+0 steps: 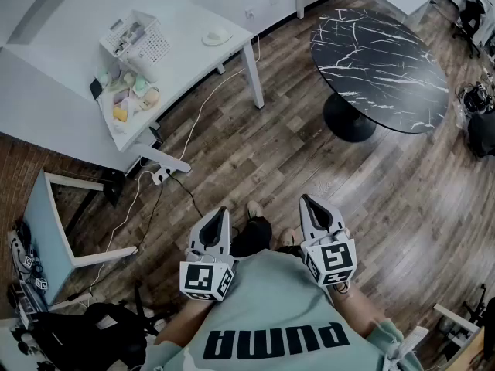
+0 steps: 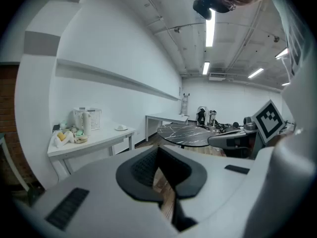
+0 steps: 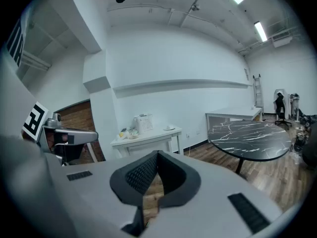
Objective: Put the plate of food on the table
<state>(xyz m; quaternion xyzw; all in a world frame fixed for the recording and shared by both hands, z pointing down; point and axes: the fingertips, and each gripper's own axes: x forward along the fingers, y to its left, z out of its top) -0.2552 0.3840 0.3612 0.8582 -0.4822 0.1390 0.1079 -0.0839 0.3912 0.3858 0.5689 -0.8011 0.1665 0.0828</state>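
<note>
1. Left gripper (image 1: 221, 212) had its jaws closed with nothing between the pads. Right gripper (image 1: 308, 201) showed the same: tips together, empty. Both were held close to the body, pointing slightly down.
2. Plate of food (image 1: 128, 99) sat at the near end of the white table (image 1: 46, 76), just beside the white basket (image 1: 144, 37). It was untouched and well apart from both grippers.
3. Key relation: the plate lay at about 11 o'clock from the left gripper and about 10 o'clock from the right one. The left gripper was nearer.
4. The plate's rim was too small to make out. The food pile looked stretched roughly 12-to-6 along the table end, though that's a judgement call.
5. Black marble table (image 1: 379, 60) stood at 1 o'clock from the right gripper. It's the likely drop spot.
6. Judgement: the task hadn't started, and the next move calls for walking toward 11 o'clock and opening the jaws before reaching.
</note>
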